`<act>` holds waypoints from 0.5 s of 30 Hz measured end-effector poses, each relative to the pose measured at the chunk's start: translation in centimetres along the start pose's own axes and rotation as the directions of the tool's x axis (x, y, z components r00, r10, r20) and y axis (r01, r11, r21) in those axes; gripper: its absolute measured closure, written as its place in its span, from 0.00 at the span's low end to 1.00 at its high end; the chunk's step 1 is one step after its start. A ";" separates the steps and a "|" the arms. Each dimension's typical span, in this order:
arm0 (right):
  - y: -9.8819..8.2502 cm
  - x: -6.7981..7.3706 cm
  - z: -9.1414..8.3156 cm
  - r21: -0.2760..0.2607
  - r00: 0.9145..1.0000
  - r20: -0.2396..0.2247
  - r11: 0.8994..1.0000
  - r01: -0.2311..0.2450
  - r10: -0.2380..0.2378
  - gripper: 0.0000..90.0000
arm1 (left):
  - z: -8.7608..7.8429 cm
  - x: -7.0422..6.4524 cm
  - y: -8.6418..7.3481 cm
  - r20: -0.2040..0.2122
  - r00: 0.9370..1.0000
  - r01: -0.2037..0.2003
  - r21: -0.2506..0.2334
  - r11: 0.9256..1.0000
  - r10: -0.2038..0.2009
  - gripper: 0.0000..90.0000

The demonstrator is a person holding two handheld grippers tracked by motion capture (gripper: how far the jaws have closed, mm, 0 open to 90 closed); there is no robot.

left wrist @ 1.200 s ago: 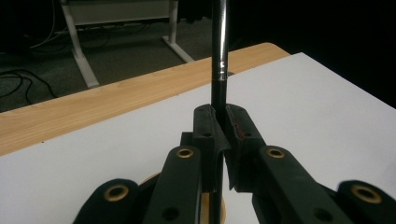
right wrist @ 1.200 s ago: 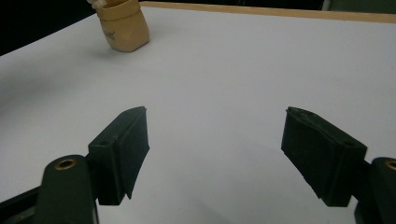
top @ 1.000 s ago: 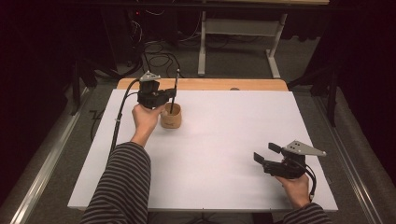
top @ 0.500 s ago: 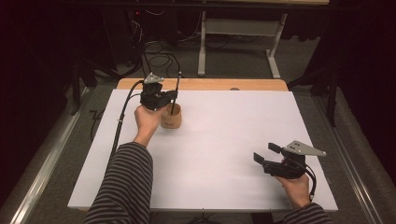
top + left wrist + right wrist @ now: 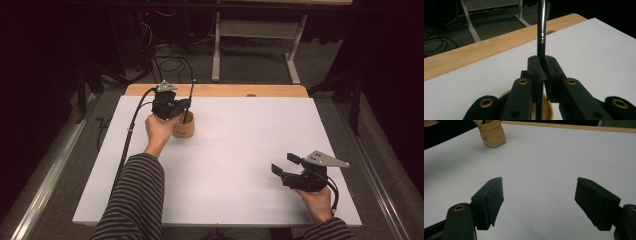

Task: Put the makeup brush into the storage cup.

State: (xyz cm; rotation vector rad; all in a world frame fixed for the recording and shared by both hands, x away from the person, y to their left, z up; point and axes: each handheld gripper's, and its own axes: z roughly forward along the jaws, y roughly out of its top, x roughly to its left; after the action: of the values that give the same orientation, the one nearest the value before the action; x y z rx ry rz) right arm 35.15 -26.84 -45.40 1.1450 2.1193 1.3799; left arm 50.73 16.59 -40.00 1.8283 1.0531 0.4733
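**High view: left gripper clamped on thin black rod over wooden cup**

High view, far left of white table top [image 5: 235, 150]: left gripper [image 5: 184, 106] held in left hand [image 5: 159, 131], jaws pinched tight on thin black rod [image 5: 189, 102]. Rod close to upright, lower end down inside small wooden cup [image 5: 183, 126], upper end reaching past strip of bare wood [image 5: 225, 90] along far edge. Cup standing on white surface, just beside the hand, touching or nearly so; cannot tell which. Black cable [image 5: 131, 131] trailing from gripper along striped sleeve [image 5: 135, 200].

Left gripper view: pads closed on rod [image 5: 541, 30], no gap showing either side; short metal band on shaft just above pads. Cup rim [image 5: 548, 110] directly beneath jaws, shaft running down into it.

High view, near right corner: right gripper [image 5: 285, 165] in right hand [image 5: 317, 202], low over table, grey three-cornered plate [image 5: 325, 159] on top, well apart from cup.

Right gripper view: right gripper [image 5: 539, 202] jaws spread wide, only bare white surface between them, nothing gripped. Cup [image 5: 492, 133] far off at upper left, rod foot dark inside its mouth.
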 end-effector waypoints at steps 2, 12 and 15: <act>0.0 0.0 0.0 0.000 1.000 0.000 1.000 0.000 0.000 0.27 | 0.0 0.1 0.0 -0.001 1.000 0.001 0.001 1.000 -0.001 0.93; 0.0 0.0 0.1 0.001 1.000 0.000 1.000 0.000 0.000 0.27 | -0.1 0.5 -0.6 -0.007 1.000 0.013 0.004 1.000 -0.013 0.93; 0.0 0.0 0.1 0.002 1.000 0.000 1.000 -0.001 0.001 0.27 | -0.1 0.6 -0.6 -0.008 1.000 0.012 0.007 1.000 -0.011 0.93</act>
State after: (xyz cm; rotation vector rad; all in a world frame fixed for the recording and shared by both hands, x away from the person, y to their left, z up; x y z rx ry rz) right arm 35.21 -26.83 -45.43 1.1467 2.1206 1.3783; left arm 50.68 17.27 -40.58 1.8274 1.0712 0.4702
